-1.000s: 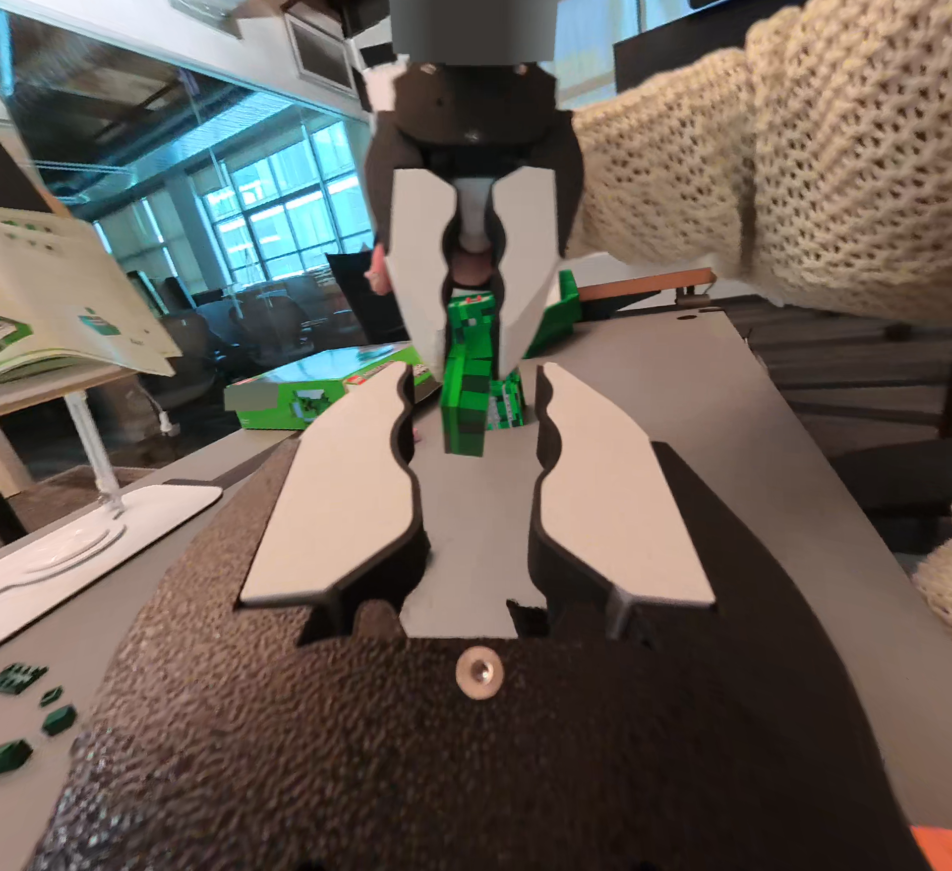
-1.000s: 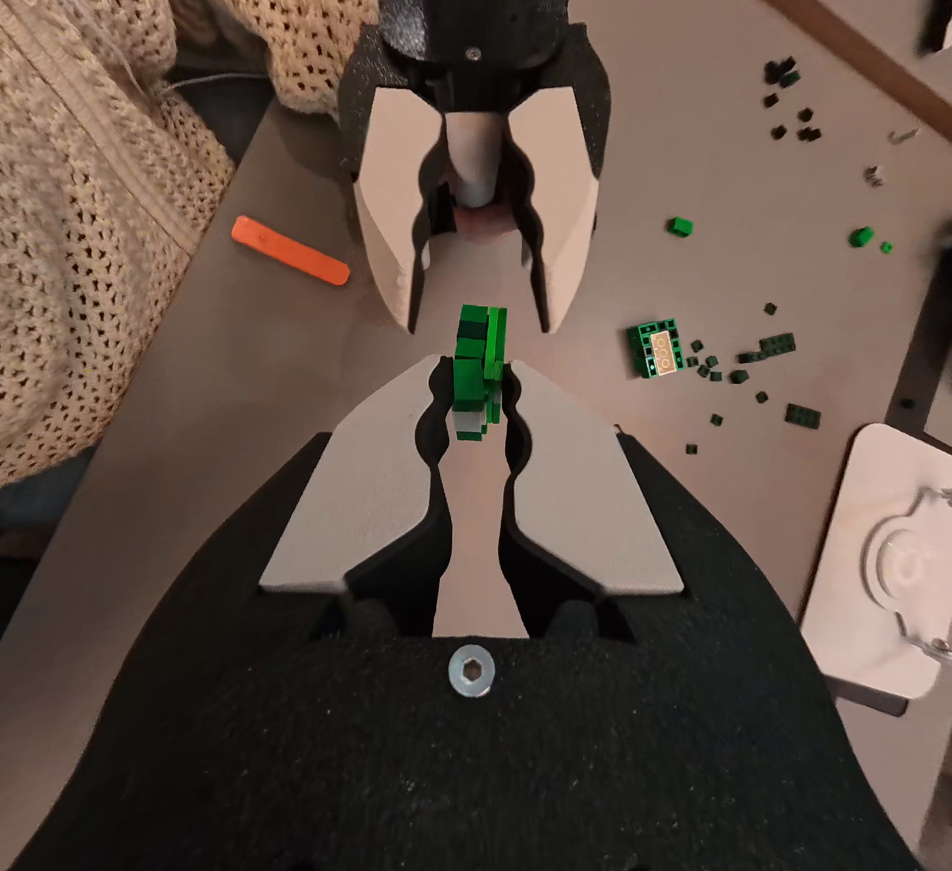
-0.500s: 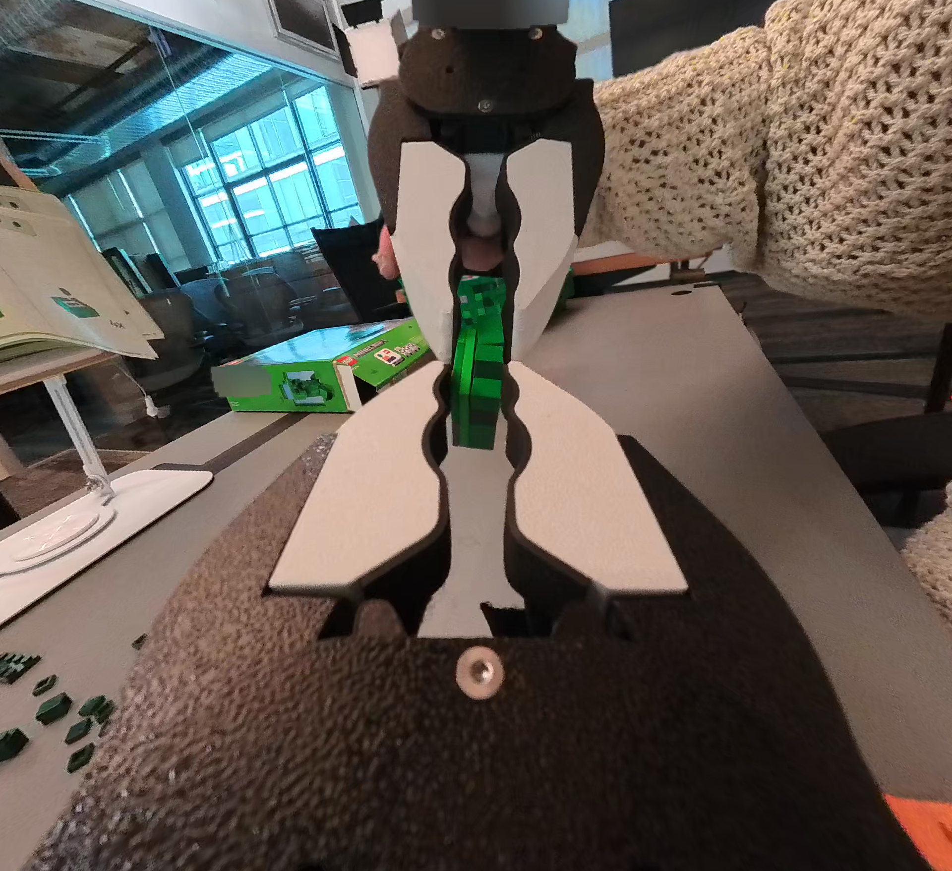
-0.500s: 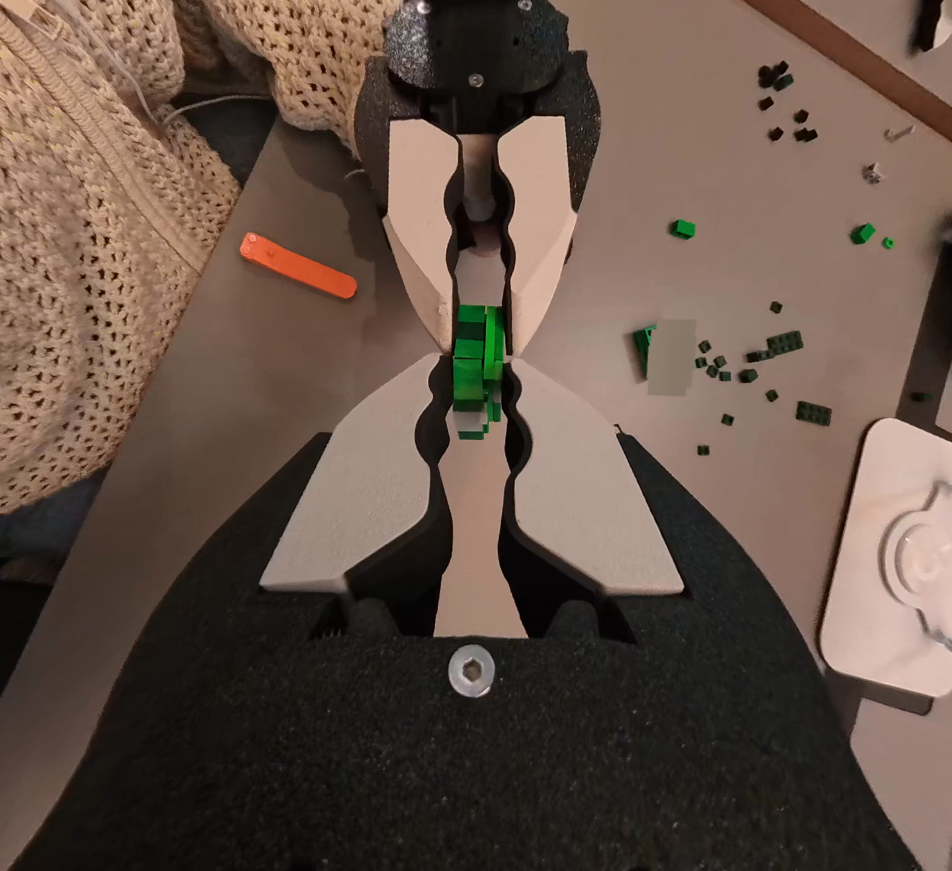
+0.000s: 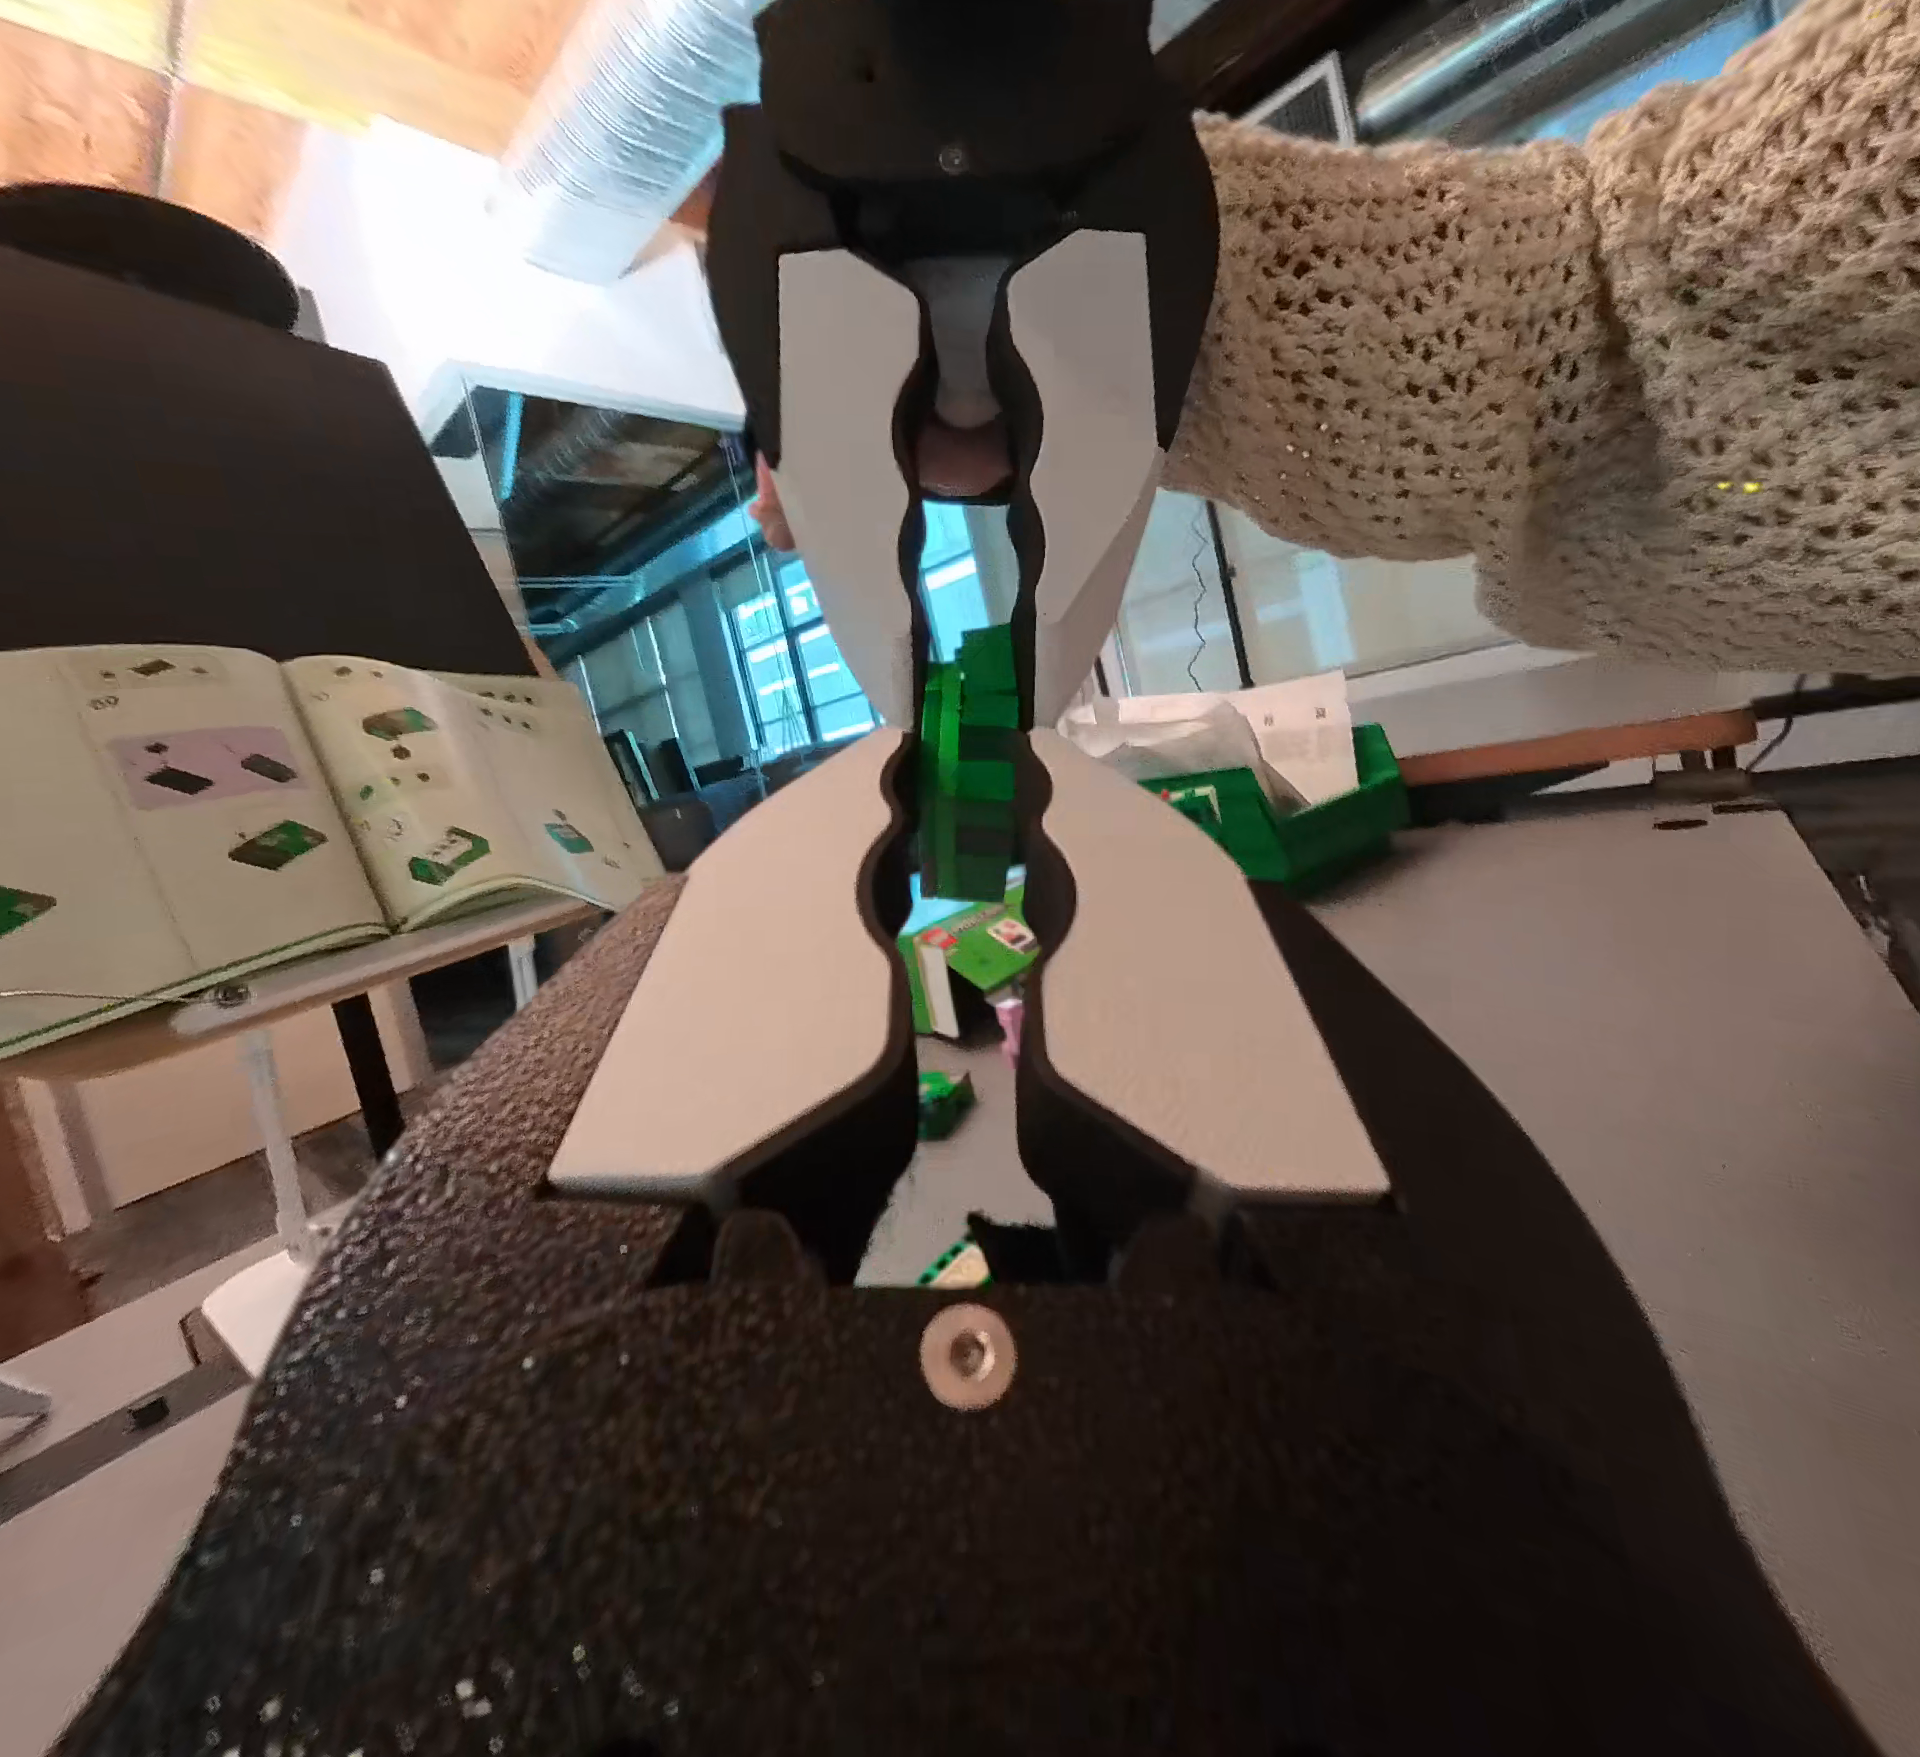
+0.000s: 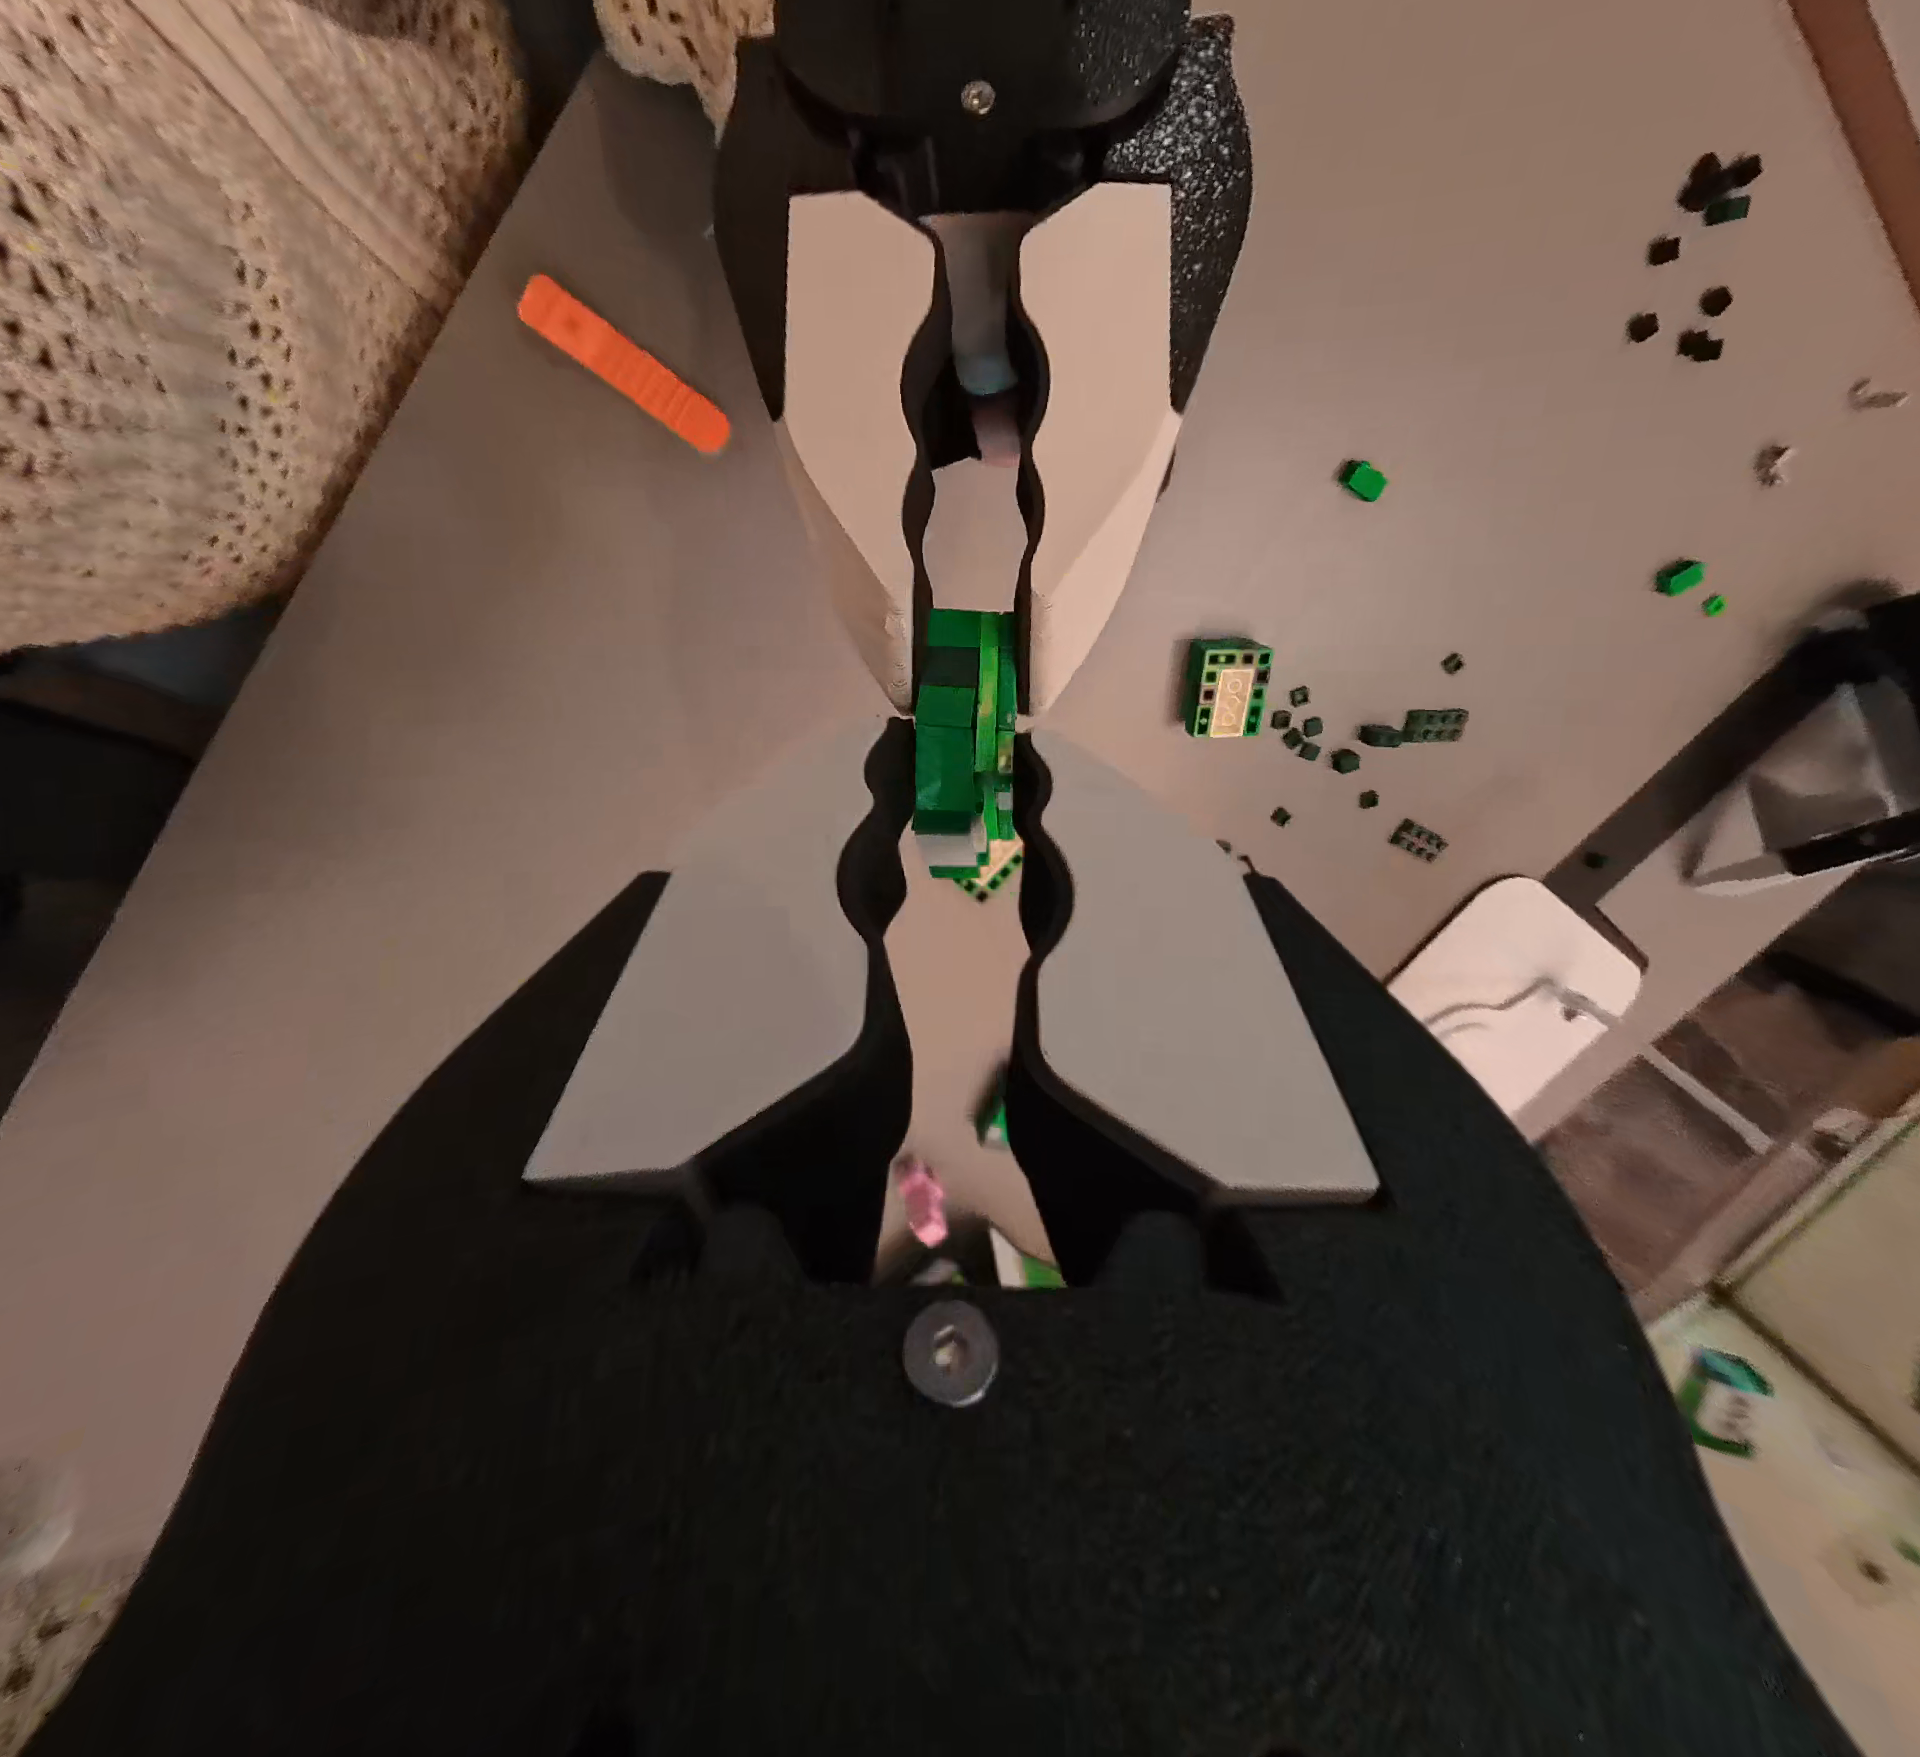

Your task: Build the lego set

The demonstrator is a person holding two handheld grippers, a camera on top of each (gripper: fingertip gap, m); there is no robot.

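A green lego figure (image 5: 982, 803), built of light and dark green bricks, hangs in the air between both grippers. My left gripper (image 5: 966, 751) is shut on its near end. My right gripper (image 5: 971, 710) comes from the opposite side, tip to tip with the left, and is shut on the far end. In the right wrist view the figure (image 6: 945, 772) sits in my right gripper (image 6: 961, 736), with the left gripper (image 6: 966, 668) facing it. The figure's middle is hidden by the fingers.
An open instruction booklet (image 5: 260, 803) stands on a stand at left. A green box (image 5: 977, 959) and a green bin (image 5: 1309, 814) lie behind. On the table are an orange brick separator (image 6: 623, 362), a small green plate build (image 6: 1228, 689) and several loose dark pieces (image 6: 1351, 741). A knit sleeve (image 5: 1558, 408) reaches in from the right. The grippers are tip to tip, or close to it. The orange brick separator (image 6: 623, 362) is about equally far from each gripper, around 20 cm.
My left gripper moved in and closed on the green figure that the right gripper held. Both grippers have since risen and tilted up with it.
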